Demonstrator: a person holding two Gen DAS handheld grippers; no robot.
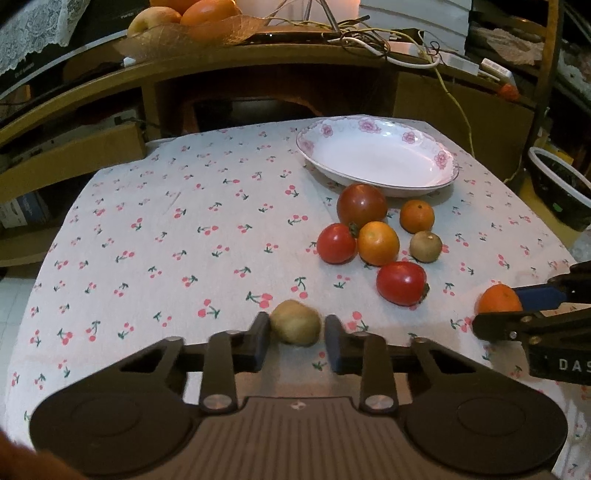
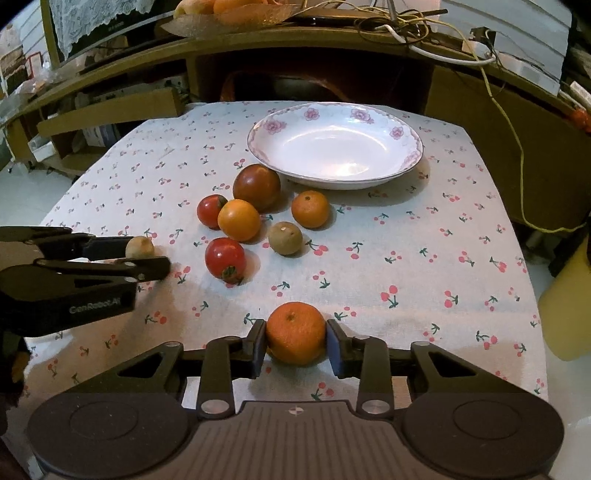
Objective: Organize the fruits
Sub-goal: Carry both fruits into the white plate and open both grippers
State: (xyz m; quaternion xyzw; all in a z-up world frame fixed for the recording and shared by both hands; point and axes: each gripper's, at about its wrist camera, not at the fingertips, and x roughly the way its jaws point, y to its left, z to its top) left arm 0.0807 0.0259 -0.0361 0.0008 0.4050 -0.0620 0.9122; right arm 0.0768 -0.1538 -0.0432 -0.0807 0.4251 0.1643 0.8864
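Observation:
A white flowered plate (image 1: 376,162) (image 2: 334,147) stands empty at the far side of the cherry-print cloth. In front of it lie several fruits: a dark tomato (image 1: 361,205), two red tomatoes (image 1: 336,243) (image 1: 401,282), an orange fruit (image 1: 378,243), a mandarin (image 1: 417,216) and a brown kiwi (image 1: 426,246). My left gripper (image 1: 297,332) is open around a second kiwi (image 1: 295,322); a gap shows at the right finger. My right gripper (image 2: 296,341) is shut on a mandarin (image 2: 295,332), both pads touching it.
A wooden shelf (image 1: 258,62) runs behind the table, with a fruit bowl (image 1: 184,26) and tangled cables (image 1: 388,40) on top. A dark basket (image 1: 557,188) stands off the table's right edge. A yellow container (image 2: 569,317) stands at the right.

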